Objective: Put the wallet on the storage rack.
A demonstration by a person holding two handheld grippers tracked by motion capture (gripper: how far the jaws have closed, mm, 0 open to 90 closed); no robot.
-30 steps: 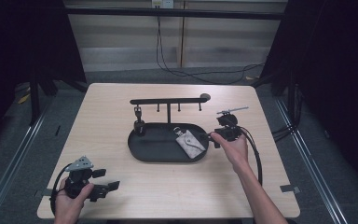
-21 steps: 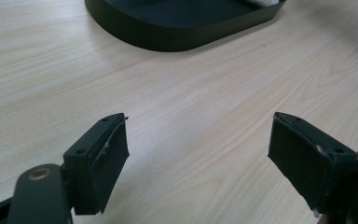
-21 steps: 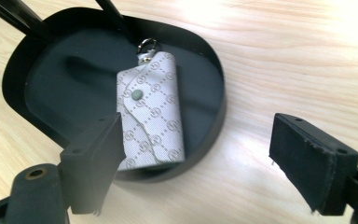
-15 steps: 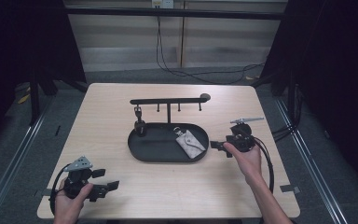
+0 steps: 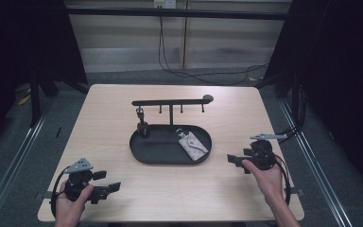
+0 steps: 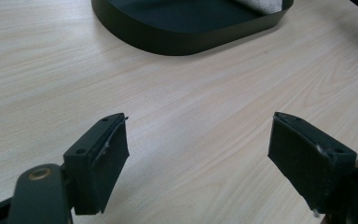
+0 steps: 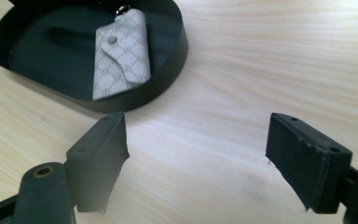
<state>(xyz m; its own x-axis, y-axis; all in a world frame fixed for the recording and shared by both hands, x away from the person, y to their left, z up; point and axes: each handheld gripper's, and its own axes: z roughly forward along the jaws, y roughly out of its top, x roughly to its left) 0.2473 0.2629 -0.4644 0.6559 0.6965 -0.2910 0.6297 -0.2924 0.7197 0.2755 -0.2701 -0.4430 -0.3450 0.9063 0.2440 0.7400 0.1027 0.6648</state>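
A black oval tray (image 5: 156,147) sits mid-table with a grey patterned key pouch (image 5: 192,144) lying flat in its right half. In the right gripper view the pouch (image 7: 121,53) lies inside the tray's wall (image 7: 179,51), ahead and to the left of the jaws. My right gripper (image 5: 233,159) hovers over bare wood right of the tray, pointing left at it; it is open, its jaws have just been closing a little, and nothing is between them. My left gripper (image 5: 108,180) rests open near the front left corner, empty, with the tray's wall (image 6: 177,39) far ahead.
A black hook rack (image 5: 170,102) rises behind the tray, and a small dark item (image 5: 142,126) hangs from its left hook down into the tray. Cables trail from both grippers. Bare wood lies between tray and front edge.
My right gripper has pulled back from the tray's right end, moving right and toward the near edge. The pouch stays in the tray. The left gripper has not moved.
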